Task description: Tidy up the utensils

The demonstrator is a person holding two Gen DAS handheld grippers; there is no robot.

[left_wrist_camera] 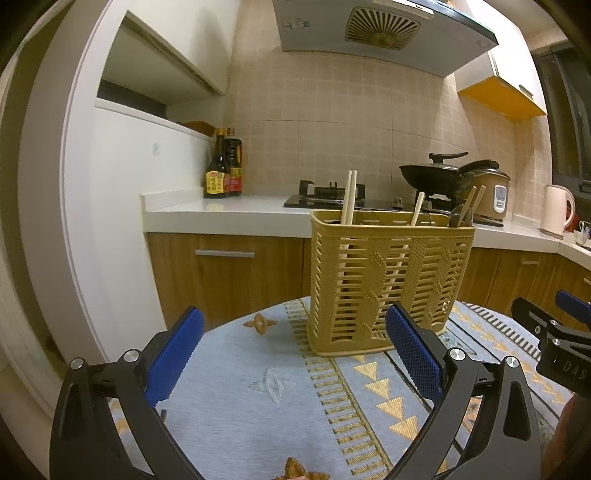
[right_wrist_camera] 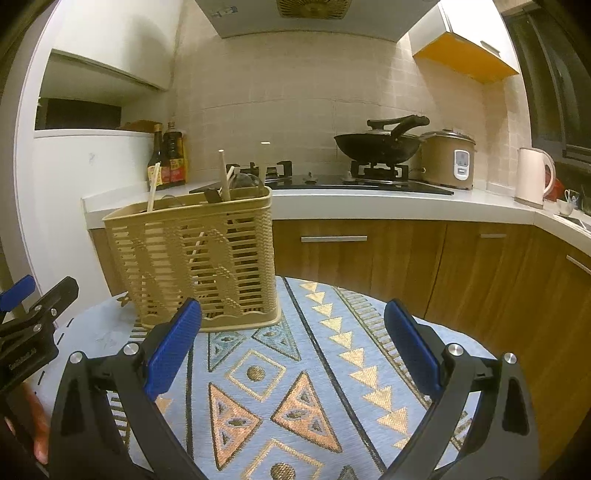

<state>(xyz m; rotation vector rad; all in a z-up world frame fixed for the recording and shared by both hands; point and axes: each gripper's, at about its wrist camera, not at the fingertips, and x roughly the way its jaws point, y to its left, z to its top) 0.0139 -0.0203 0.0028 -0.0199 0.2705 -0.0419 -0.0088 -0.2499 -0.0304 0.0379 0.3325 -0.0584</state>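
Both my left gripper (left_wrist_camera: 293, 354) and right gripper (right_wrist_camera: 293, 347) gape empty; chopsticks (left_wrist_camera: 348, 197) already stand in the tan slatted plastic basket (left_wrist_camera: 388, 280), nothing loose visible.

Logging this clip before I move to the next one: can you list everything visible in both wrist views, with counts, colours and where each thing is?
utensil basket: one, tan slotted plastic, upright on the tablecloth.
chopsticks: several, pale wood, standing in the basket; exact count unclear.
dark utensil: at least one, at the basket's right end in the left wrist view; kind unclear.
tablecloth: one, light blue with gold and orange pattern, on the round table.
sauce bottles: two, dark, on the white counter.
wok: one, black, lidded, on the stove.
rice cooker: one, beige, right of the wok.
kettle: one, pale pink, on the counter's right end.
range hood: one, grey, above the stove.
left gripper: blue pads, open, empty.
right gripper: blue pads, open, empty.
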